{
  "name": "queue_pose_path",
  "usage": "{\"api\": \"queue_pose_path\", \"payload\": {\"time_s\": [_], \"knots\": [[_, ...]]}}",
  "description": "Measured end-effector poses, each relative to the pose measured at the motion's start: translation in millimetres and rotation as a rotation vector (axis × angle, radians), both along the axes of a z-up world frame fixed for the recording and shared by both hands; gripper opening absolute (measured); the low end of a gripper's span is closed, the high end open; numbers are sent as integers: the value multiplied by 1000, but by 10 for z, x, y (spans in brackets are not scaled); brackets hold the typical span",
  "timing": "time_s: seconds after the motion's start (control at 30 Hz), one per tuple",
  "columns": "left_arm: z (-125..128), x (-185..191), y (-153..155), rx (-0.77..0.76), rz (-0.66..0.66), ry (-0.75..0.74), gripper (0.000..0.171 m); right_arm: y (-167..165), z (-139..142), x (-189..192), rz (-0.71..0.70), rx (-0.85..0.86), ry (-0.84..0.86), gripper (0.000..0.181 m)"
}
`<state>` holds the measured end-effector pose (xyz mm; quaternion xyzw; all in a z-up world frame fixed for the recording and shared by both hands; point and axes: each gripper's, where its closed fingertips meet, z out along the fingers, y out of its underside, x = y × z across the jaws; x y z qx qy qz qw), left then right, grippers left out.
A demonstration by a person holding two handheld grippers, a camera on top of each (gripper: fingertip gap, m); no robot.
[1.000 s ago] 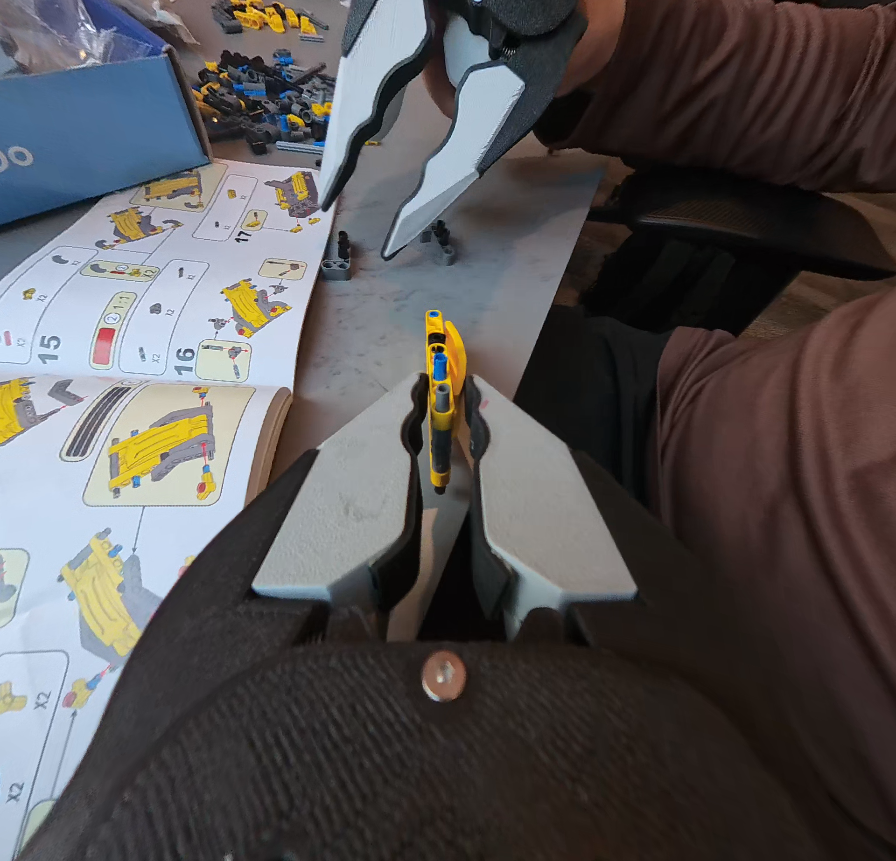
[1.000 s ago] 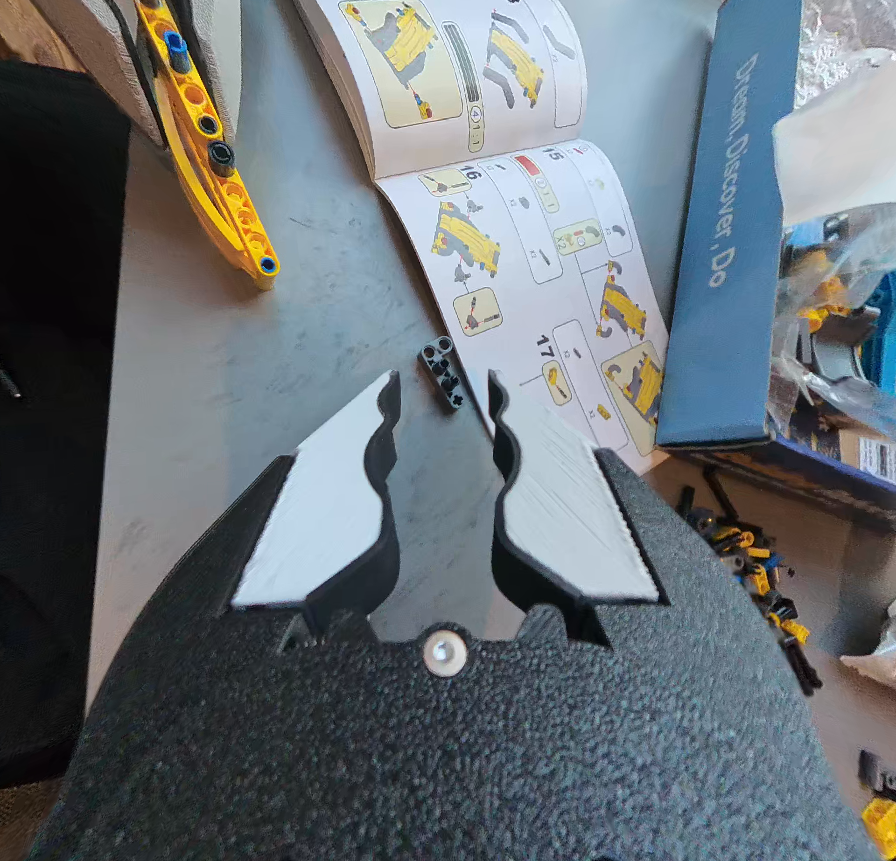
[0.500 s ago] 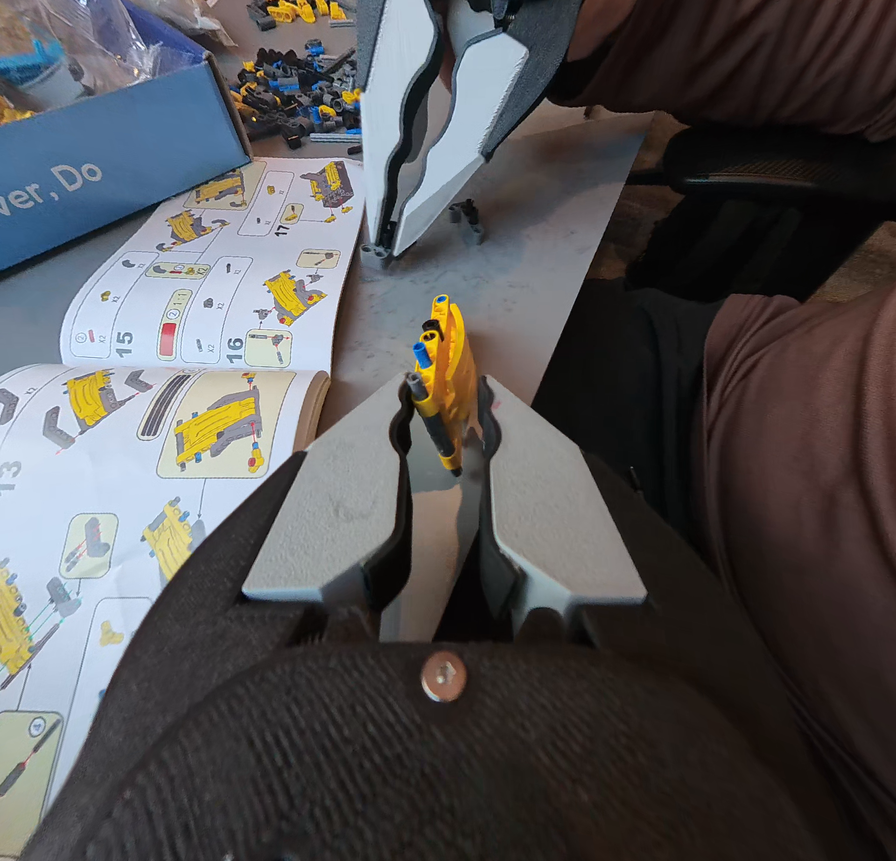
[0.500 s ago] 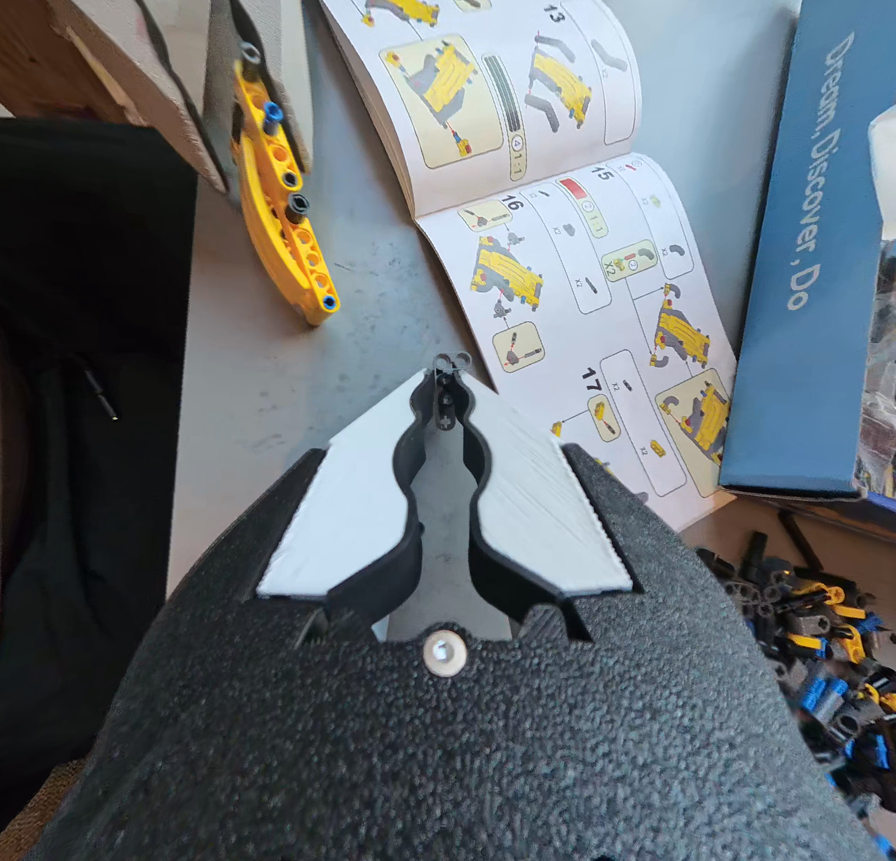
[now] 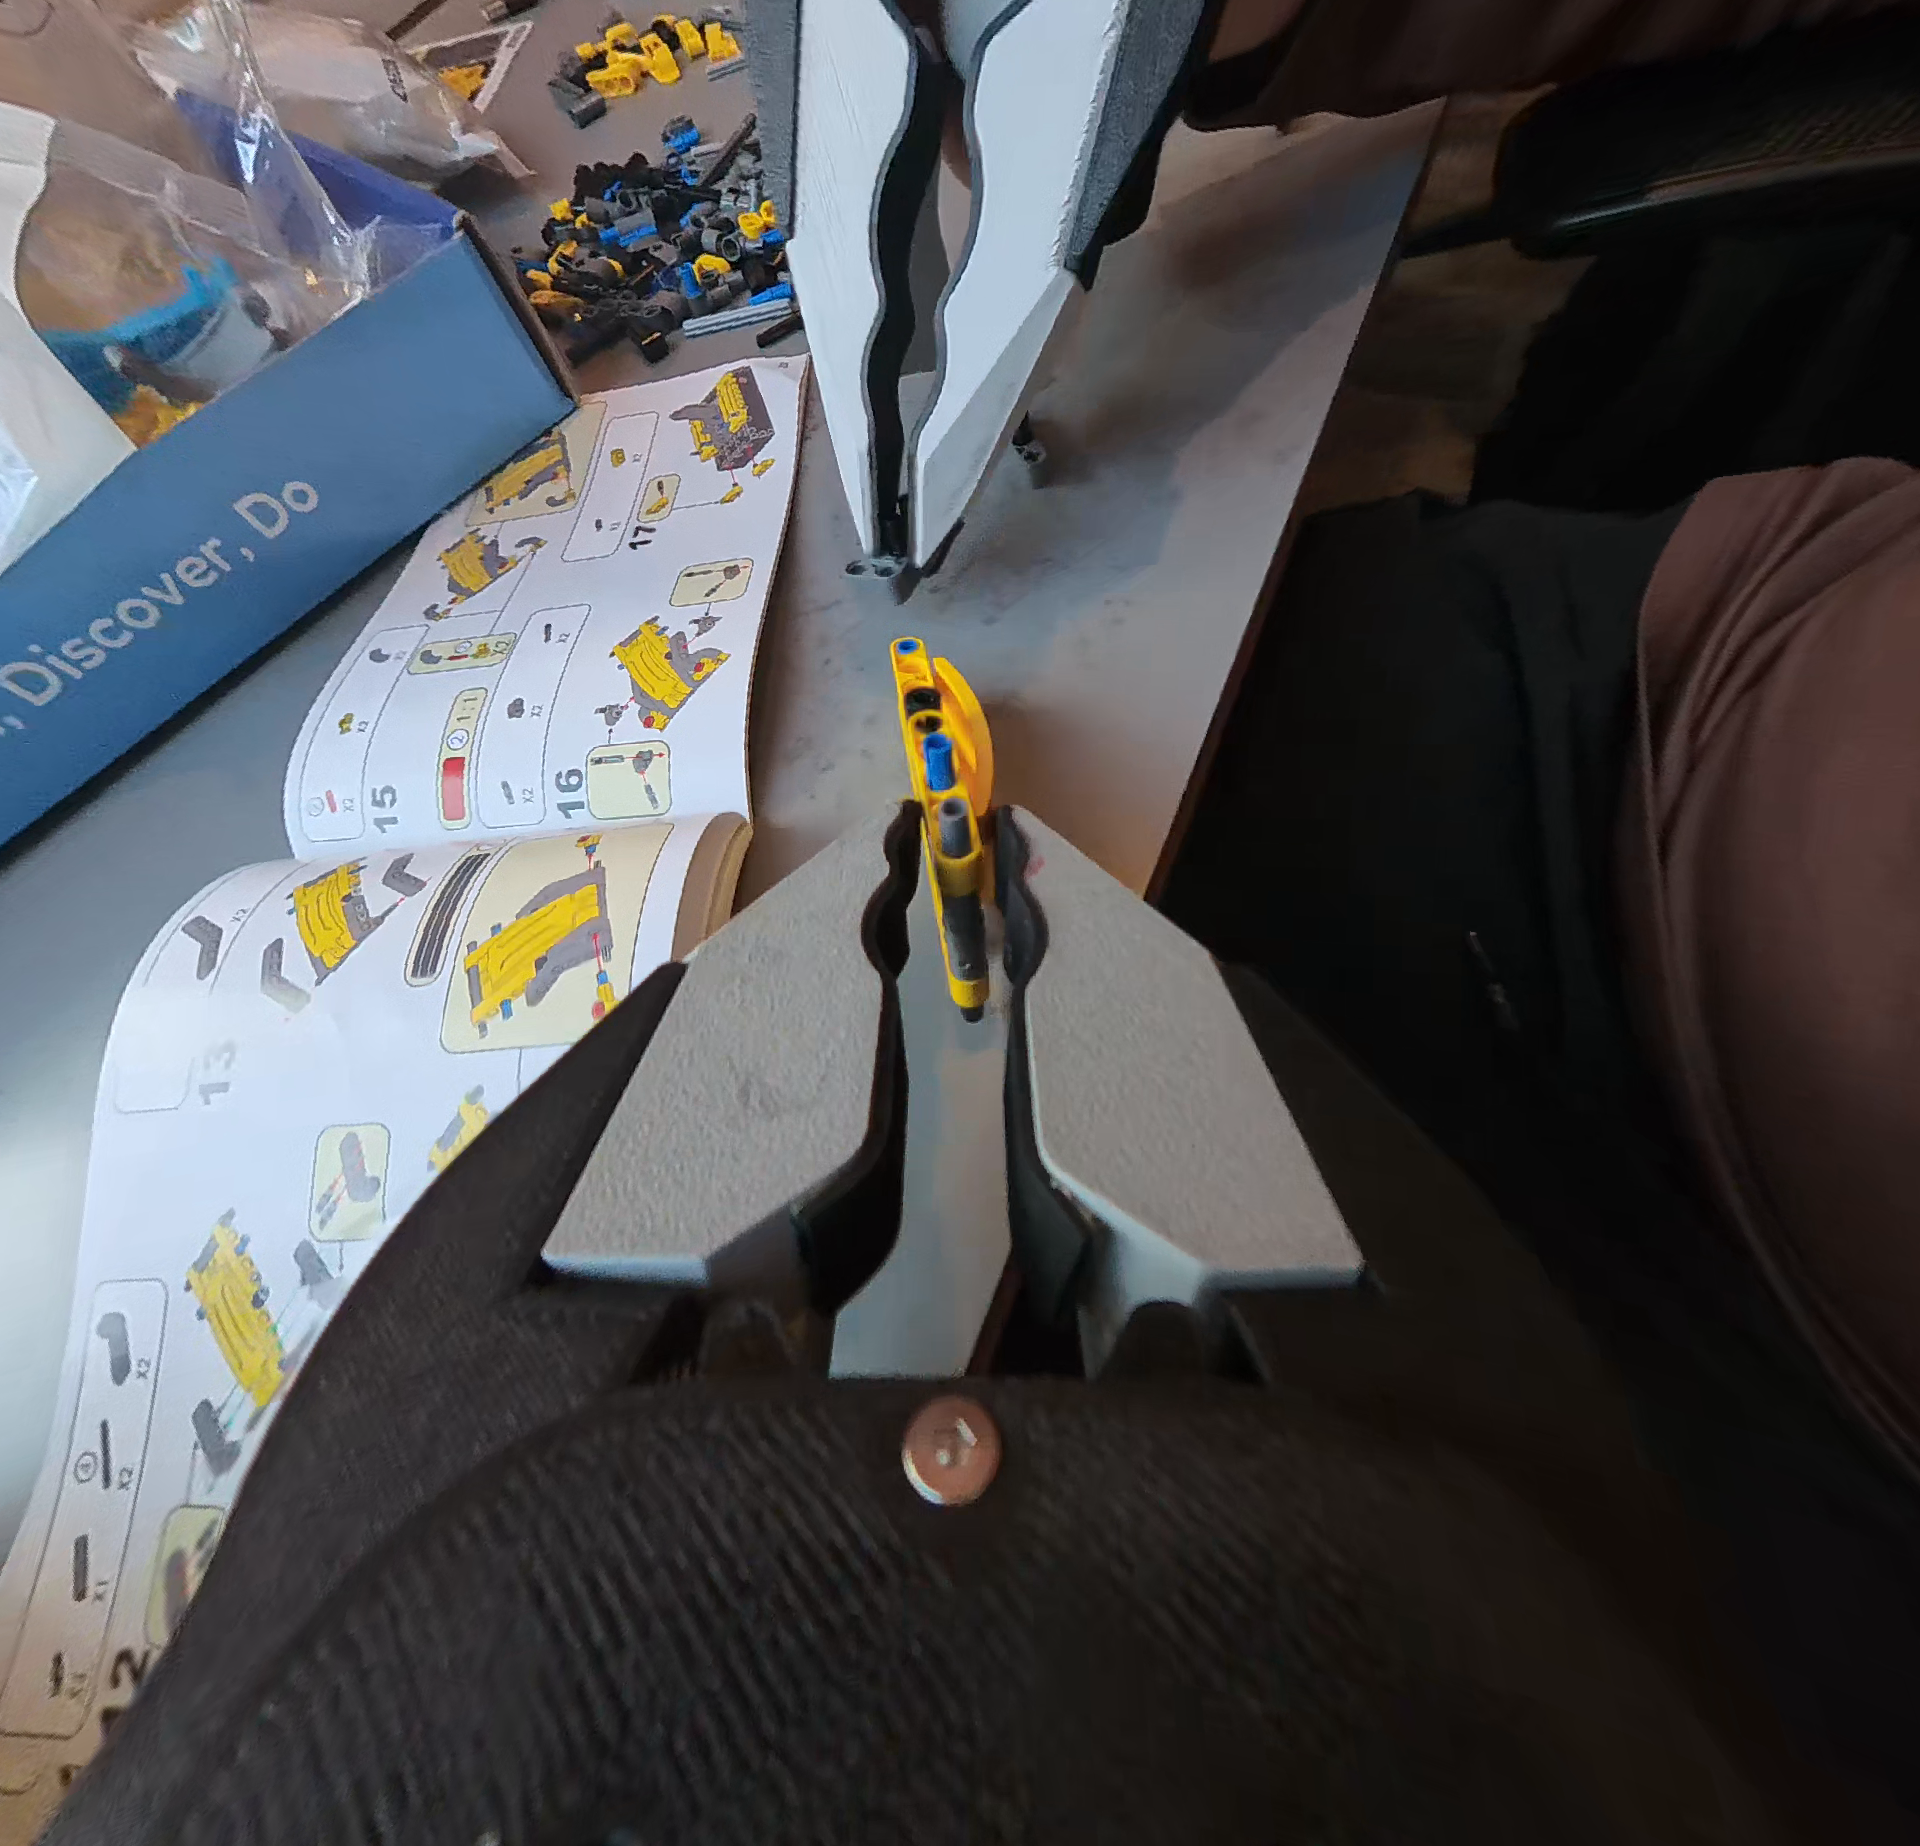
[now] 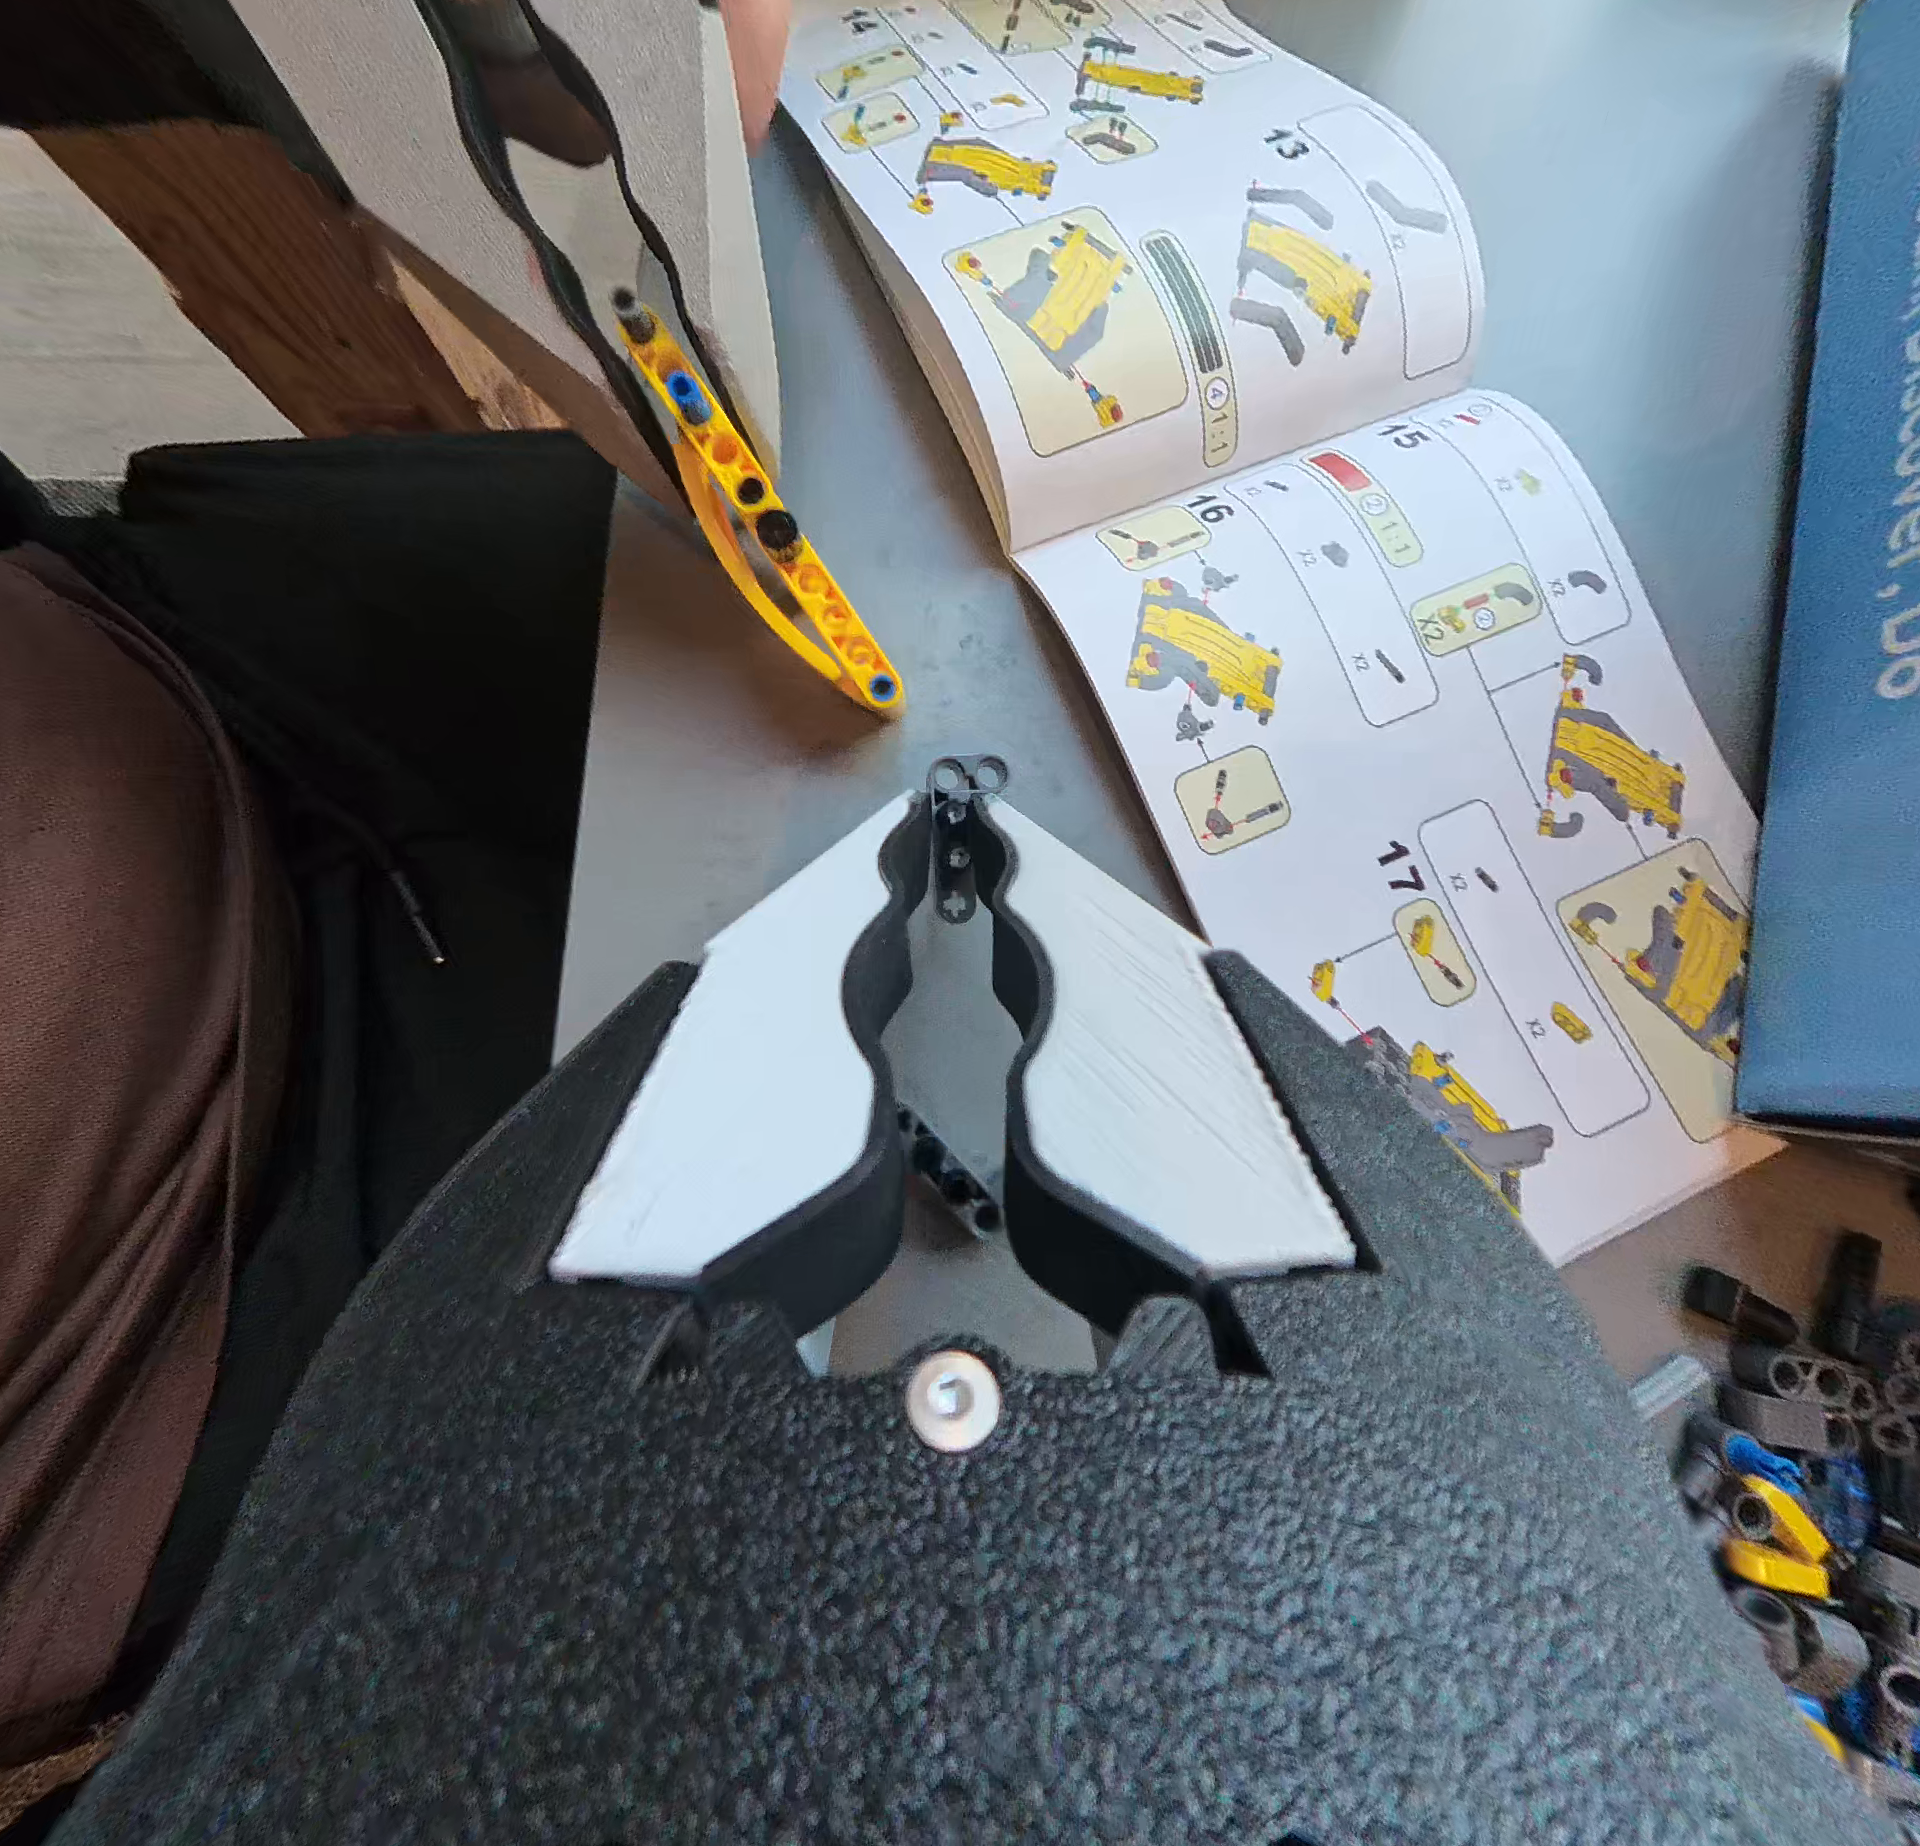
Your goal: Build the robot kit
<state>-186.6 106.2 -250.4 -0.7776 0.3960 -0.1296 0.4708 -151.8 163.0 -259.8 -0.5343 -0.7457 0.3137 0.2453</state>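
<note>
Two grippers work over a grey table point(image 5: 1164, 591) whose main landmark is an open instruction booklet point(image 5: 540, 716), its white pages printed with numbered step panels and drawings of a yellow vehicle. Beyond the booklet lies a blue cardboard box point(image 5: 291, 487) with white lettering along its side, and clear plastic bags point(image 5: 177, 238) of parts fill it. Past the booklet's far corner sits a loose pile of small black, blue and yellow building pieces point(image 5: 665, 238), with a smaller yellow cluster point(image 5: 644, 56) farther off. The table's near edge borders a person's brown sleeve point(image 5: 1787, 861) and dark clothing, and a dark chair shows beyond. Just beside the booklet's spine edge, the left gripper point(image 5: 951, 830) has its jaws closed tight on a yellow perforated beam assembly point(image 5: 940, 747) fitted with blue and black pins, held on edge so its free end juts forward over the table. Ahead of it, off the booklet's page edge, the right gripper point(image 6: 961, 809) points tip-down, its jaws nearly together and pinching a small dark grey connector piece point(image 6: 961, 840), whose two-holed end pokes out past the fingertips, close above the table. Another dark piece point(image 6: 951, 1178) lies on the table under that gripper's jaws.
</note>
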Motion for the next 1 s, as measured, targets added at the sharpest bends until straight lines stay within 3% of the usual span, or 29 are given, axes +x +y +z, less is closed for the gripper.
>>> {"api": "queue_pose_path", "payload": {"time_s": [0.33, 0.57, 0.63, 0.8, 1.0], "knots": [[-114, 14, 5, 186, -53, 228, 10, -219, 229, -4, 20, -368, 15, 7], [-118, 34, -48, 208, -96, 236, 9, -419, 488, 46, 97, -651, 31, 6], [-123, 23, -33, 211, -86, 255, 9, -413, 439, 57, 85, -662, 3, 6], [-183, -15, -7, 350, -101, 478, 13, -355, 317, 63, 55, -620, -29, 6], [-177, -38, -44, 375, -120, 510, 18, -308, 261, 77, 42, -570, -35, 6]]}}
